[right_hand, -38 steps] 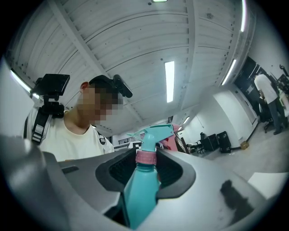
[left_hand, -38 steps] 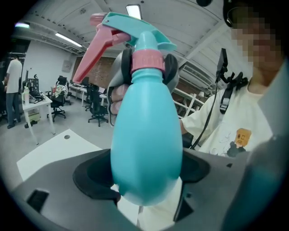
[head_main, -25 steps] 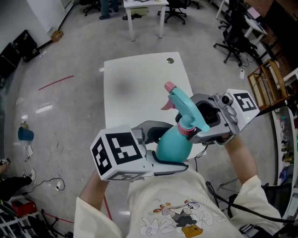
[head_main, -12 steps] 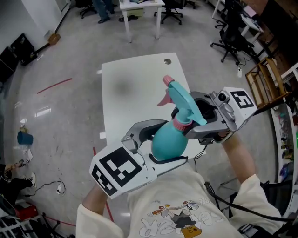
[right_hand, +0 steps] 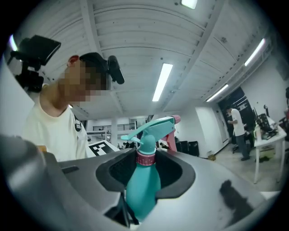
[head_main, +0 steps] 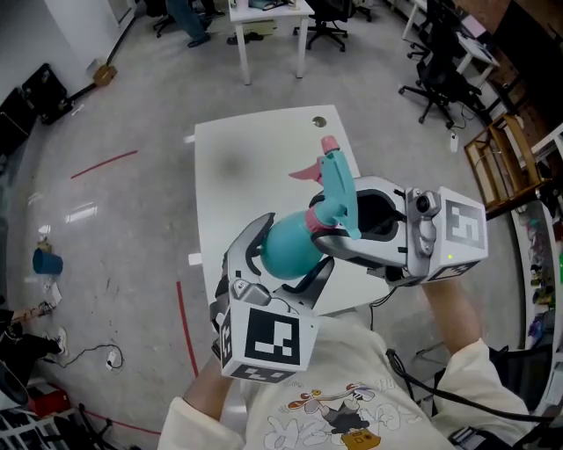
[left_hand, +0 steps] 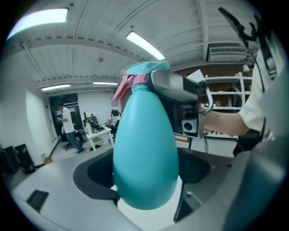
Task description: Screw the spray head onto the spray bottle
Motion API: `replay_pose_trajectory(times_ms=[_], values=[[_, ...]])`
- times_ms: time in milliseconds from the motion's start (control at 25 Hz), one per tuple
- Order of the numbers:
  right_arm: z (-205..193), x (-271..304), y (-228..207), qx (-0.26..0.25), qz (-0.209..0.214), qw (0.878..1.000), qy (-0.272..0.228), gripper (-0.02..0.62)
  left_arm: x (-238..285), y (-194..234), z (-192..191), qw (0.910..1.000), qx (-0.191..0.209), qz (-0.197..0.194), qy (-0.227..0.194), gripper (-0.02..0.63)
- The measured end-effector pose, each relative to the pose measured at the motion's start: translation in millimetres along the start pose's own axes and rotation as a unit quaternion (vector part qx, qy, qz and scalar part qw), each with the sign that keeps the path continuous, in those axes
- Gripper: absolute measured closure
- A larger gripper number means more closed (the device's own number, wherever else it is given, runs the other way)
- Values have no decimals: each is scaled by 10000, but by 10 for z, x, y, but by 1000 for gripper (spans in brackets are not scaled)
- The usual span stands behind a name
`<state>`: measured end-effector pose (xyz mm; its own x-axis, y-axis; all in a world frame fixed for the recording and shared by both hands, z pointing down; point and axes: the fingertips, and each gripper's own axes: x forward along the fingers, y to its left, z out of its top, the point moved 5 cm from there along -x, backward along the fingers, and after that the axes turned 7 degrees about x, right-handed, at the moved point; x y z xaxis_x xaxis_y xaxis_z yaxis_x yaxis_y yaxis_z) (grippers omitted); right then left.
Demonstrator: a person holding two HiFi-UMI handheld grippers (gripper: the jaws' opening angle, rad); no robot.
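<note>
A teal spray bottle (head_main: 283,252) is held in the air over the white table (head_main: 237,167). My left gripper (head_main: 280,260) is shut on its round body (left_hand: 144,153), with its marker cube low, near the person's chest. The teal spray head (head_main: 339,186), with a pink nozzle and pink trigger (head_main: 303,171), sits on the neck. My right gripper (head_main: 327,232) comes in from the right and is shut on the pink collar (right_hand: 146,157) under the spray head (right_hand: 151,128); both jaws touch it. The bottle leans up and away from the person.
The table has a round cable hole (head_main: 318,121) near its far edge. Office chairs (head_main: 440,70) and another white table (head_main: 264,18) stand beyond it. A wooden chair (head_main: 510,158) is at the right. Red tape (head_main: 106,158) and a blue cup (head_main: 48,255) lie on the floor at the left.
My left gripper has rolled: its marker cube swung from the left side to below the bottle. The bottle turned with it, and the spray head now points further away. The right gripper stayed on the collar.
</note>
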<state>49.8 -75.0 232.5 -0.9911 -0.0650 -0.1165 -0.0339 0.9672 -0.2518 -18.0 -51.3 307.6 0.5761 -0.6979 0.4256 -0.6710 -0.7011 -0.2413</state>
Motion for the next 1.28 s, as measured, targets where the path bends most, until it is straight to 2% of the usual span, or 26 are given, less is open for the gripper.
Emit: replay_pose_trajectory(times_ms=[80,160,400,480,600,880,1080,1280], values=[[8,46,-4,-172,-245,9994,149,460,7,64,-18,9991,135,400,84,192],[77,103,8,-296,-301,9988,260,460,25,92,-13,9975,282,628,146,192],[45,39,14,-364,-226,9968,679,462,16,92,-10,9960,587,669,92,193],[61,44,23,-361,-197,9968,685,462,0,88,-3,9958,573,720,5,192],[50,43,25,-393,-280,9961,744,462,24,98,-10,9934,551,1006,-38,193],[59,72,30,-429,-770,9913,978,462,121,98,-14,9914,329,1255,-154,193],[65,42,-14,-100,-1159,9870,1105,462,131,104,-6,9913,390,1260,-36,193],[-148,81,-38,170,-1511,9806,1236,462,199,43,-210,9902,186,1386,11,193]])
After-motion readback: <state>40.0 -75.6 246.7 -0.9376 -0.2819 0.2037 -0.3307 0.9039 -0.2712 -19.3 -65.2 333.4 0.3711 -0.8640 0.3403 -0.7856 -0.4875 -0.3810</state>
